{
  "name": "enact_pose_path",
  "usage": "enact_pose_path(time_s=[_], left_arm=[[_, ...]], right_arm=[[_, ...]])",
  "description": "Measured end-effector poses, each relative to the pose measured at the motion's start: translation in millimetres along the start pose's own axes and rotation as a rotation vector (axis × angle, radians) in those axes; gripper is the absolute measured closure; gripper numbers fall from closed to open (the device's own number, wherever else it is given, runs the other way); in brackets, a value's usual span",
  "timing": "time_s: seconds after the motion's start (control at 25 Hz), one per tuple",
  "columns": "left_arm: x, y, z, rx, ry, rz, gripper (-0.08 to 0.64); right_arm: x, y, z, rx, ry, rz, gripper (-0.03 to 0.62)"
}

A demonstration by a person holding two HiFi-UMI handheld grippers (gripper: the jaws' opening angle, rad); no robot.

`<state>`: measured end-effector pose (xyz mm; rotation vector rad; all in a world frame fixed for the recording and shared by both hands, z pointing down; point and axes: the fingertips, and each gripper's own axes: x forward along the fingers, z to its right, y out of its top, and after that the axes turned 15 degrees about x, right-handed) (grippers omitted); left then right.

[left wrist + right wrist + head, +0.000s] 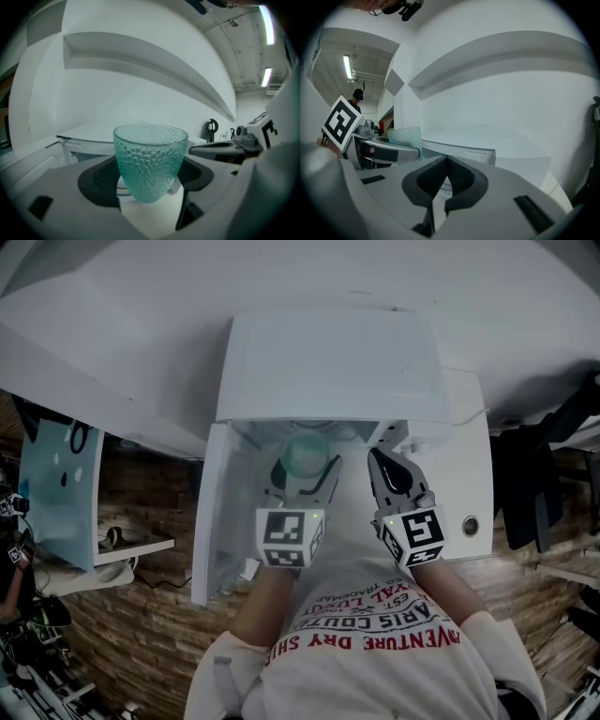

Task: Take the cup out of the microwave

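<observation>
The teal dimpled glass cup (pixel 305 454) stands upright between the fingers of my left gripper (pixel 305 471), just in front of the open white microwave (pixel 328 371). In the left gripper view the cup (pixel 150 159) fills the gap between the dark pads (pixel 101 180), and my left gripper (pixel 150 174) is shut on it. My right gripper (pixel 379 463) is just to the right of the cup, apart from it. In the right gripper view its pads meet with nothing between them (pixel 446 174). From there the cup (pixel 404 136) shows at the left.
The microwave door (pixel 210 517) hangs open to the left. A round button (pixel 470 525) sits on the panel to the right of the cavity. A white wall with a ledge (pixel 154 61) rises behind the microwave. A desk (pixel 122 549) is at the left and dark furniture (pixel 539 474) at the right.
</observation>
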<state>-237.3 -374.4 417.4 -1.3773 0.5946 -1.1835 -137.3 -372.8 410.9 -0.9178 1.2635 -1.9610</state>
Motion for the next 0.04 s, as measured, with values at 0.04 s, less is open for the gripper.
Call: enact_pose_path(time_s=[0.04], left_arm=[[0.2,-0.9,-0.3,-0.001,0.0,-0.002,0.192]], right_arm=[[0.3,-0.7,-0.1,0.0,0.0,-0.002,0.58]])
